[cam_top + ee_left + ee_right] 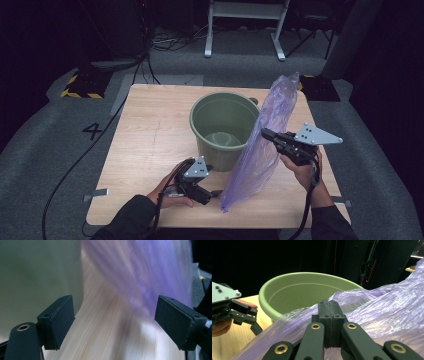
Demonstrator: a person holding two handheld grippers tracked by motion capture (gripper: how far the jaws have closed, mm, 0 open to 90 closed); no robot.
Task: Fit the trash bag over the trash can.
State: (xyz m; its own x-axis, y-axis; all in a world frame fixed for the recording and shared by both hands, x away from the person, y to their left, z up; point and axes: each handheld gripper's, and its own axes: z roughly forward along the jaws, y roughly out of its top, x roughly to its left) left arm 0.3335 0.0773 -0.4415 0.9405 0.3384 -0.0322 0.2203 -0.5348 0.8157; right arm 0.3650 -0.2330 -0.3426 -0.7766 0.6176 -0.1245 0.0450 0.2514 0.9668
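A: Between the pressed-together jaws of the right gripper (329, 315), what is that thin stuff?

B: It's the translucent purple plastic bag (265, 145). The pads pinch a fold of its film partway up one edge, so the bag hangs stretched in a long slanted sheet, its lower tip resting on the pale wooden table (150, 145) and its top end standing above the gripper.

A: Why hold it up like that?

B: My guess is to keep the film taut and off the tabletop, so the other hand can find a loose edge. It looks like bin-liner work: the round green plastic bucket (225, 127) stands just past the bag, on the far side from the right gripper, mouth up and apparently unlined.

A: And the left gripper (212, 194)?

B: Its jaws are spread wide with nothing between them. In its own view the bucket's wall (37, 272) is off to its left and the blurred purple film (140, 275) ahead and to its right, near the right-hand pad but not clearly touching. It sits low by the bag's bottom tip, probably placed to catch that end.

A: So the bag isn't in the bucket yet?

B: No, it's outside, leaning beside the rim.
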